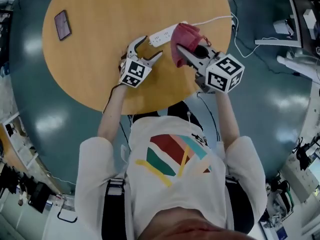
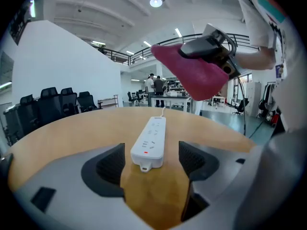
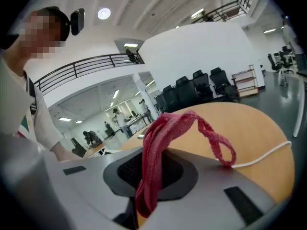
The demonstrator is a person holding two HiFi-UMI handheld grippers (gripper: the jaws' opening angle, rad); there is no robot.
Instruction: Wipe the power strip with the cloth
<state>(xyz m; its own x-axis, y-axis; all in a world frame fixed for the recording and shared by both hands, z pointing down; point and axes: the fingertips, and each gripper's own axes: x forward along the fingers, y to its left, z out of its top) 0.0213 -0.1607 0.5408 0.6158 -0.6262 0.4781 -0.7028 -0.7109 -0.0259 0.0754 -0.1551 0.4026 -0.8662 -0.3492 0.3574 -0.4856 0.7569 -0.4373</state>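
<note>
L gripper (image 1: 151, 47) jaws wide apart; R gripper (image 1: 192, 52) jaws clamped on cloth (image 1: 184, 34), both arms fwd.

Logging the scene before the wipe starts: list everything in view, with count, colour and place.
table: one, round, light wood, middle of the head view
power strip: one, white, lying on the table
cable: one, white, from the strip's far end over the table's edge
cloth: one, pink-red, held in the air over the strip's far end
phone: one, dark, flat on the table, far left
office chairs: several, black, beyond the table
left gripper: one, grey, jaws open either side of the strip's near end, not touching it
right gripper: one, grey, shut on the cloth
forearms: two, bare, behind the grippers
</note>
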